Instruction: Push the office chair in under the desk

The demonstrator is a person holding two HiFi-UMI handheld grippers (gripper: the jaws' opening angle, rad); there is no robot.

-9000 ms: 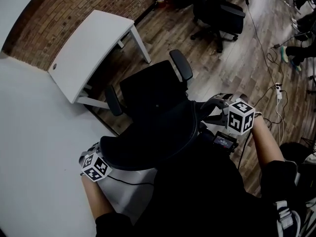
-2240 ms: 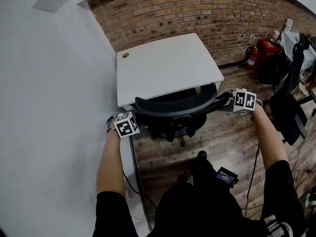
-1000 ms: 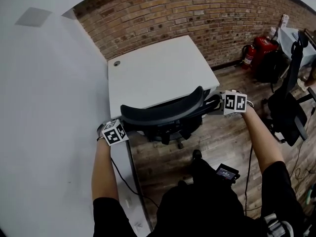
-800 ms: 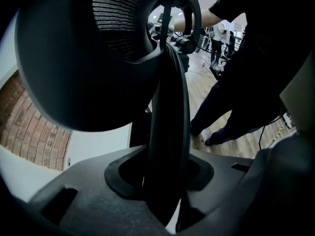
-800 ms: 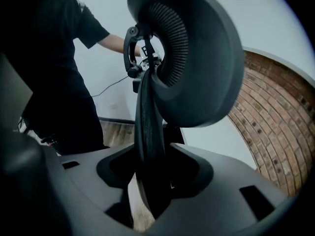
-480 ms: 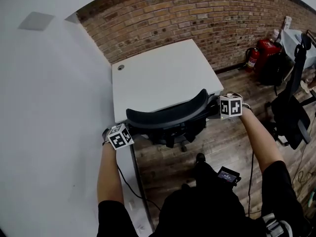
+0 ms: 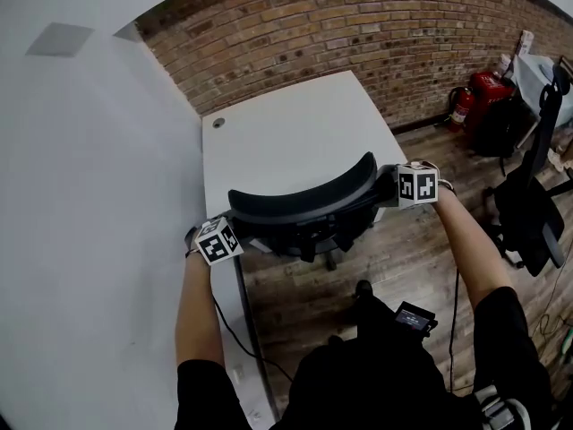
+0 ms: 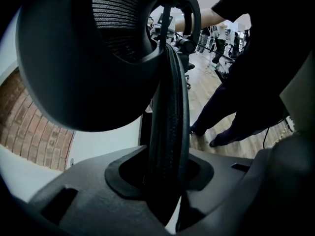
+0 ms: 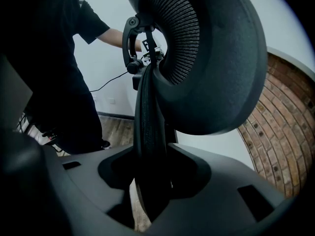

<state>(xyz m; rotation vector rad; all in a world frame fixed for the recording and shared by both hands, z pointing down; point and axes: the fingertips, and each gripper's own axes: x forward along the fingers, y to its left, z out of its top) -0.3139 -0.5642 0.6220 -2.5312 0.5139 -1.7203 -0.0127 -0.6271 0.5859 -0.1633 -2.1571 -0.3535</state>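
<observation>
Two handheld grippers are clamping the black office chair [image 7: 309, 227] by its curved backrest [image 7: 304, 195], one at each end. Seen from the head view, the left gripper [image 7: 230, 227] is gripping the backrest's left end, and the right gripper [image 7: 392, 189] is gripping its right end.

In the left gripper view, the left gripper [image 8: 165, 181] is pressing its jaws, partly apart, on both sides of the backrest's thin ribbed edge [image 8: 170, 112]. The rounded mesh headrest [image 8: 74, 58] is looming above it. In the right gripper view, the right gripper [image 9: 150, 181] is likewise pinching the backrest's edge [image 9: 147, 117] between partly parted jaws, with the headrest [image 9: 216, 58] filling the upper right.

The chair is standing tight against the near edge of the white desk [image 7: 286, 137], its backrest overlapping that edge in the head view. The desk is sitting in a corner, between a white wall [image 7: 81, 195] at the left and a brick wall [image 7: 358, 16] behind. Dark chair parts are showing below the backrest, over the wooden floor [image 7: 358, 267]. A red fire extinguisher [image 7: 479, 92] is standing at the far right by the brick wall.
</observation>
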